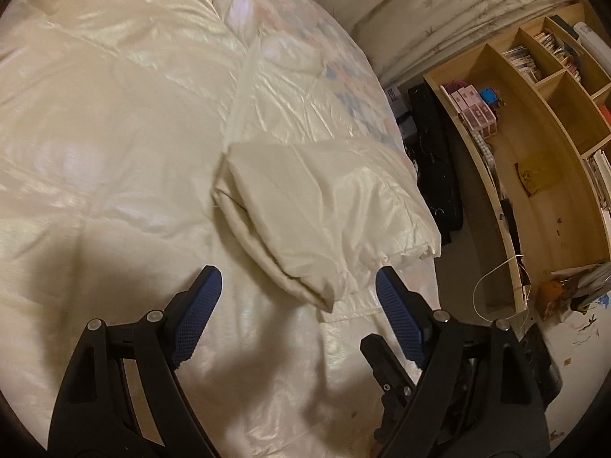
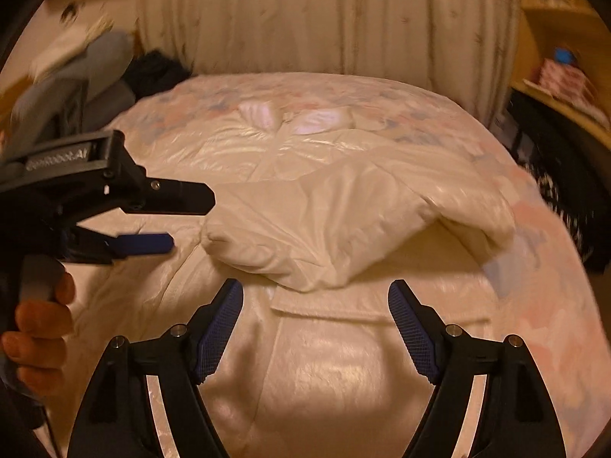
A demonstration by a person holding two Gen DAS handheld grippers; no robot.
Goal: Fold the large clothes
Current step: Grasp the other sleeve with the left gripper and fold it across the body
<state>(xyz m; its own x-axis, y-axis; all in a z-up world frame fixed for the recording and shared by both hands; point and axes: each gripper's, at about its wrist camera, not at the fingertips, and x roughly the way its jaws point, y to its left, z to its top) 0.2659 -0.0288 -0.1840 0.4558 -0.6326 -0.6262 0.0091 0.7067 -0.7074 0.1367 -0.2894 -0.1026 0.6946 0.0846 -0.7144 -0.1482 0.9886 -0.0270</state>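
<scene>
Hovering over a cream puffer jacket [image 1: 114, 122] spread on the bed, the left gripper [image 1: 298, 286] and right gripper [image 2: 315, 297] are both holding their jaws wide apart, gripping nothing. Beyond them, a folded-over sleeve [image 2: 343, 229] is lying across the jacket's body. Farther back, curtains [image 2: 324, 19] are hanging.

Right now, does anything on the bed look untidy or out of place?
Nothing looks damaged. The cream jacket lies spread on the bed, with one sleeve folded across it, bunched and slanted. Both claws, left and right, are open and hold nothing.
</scene>
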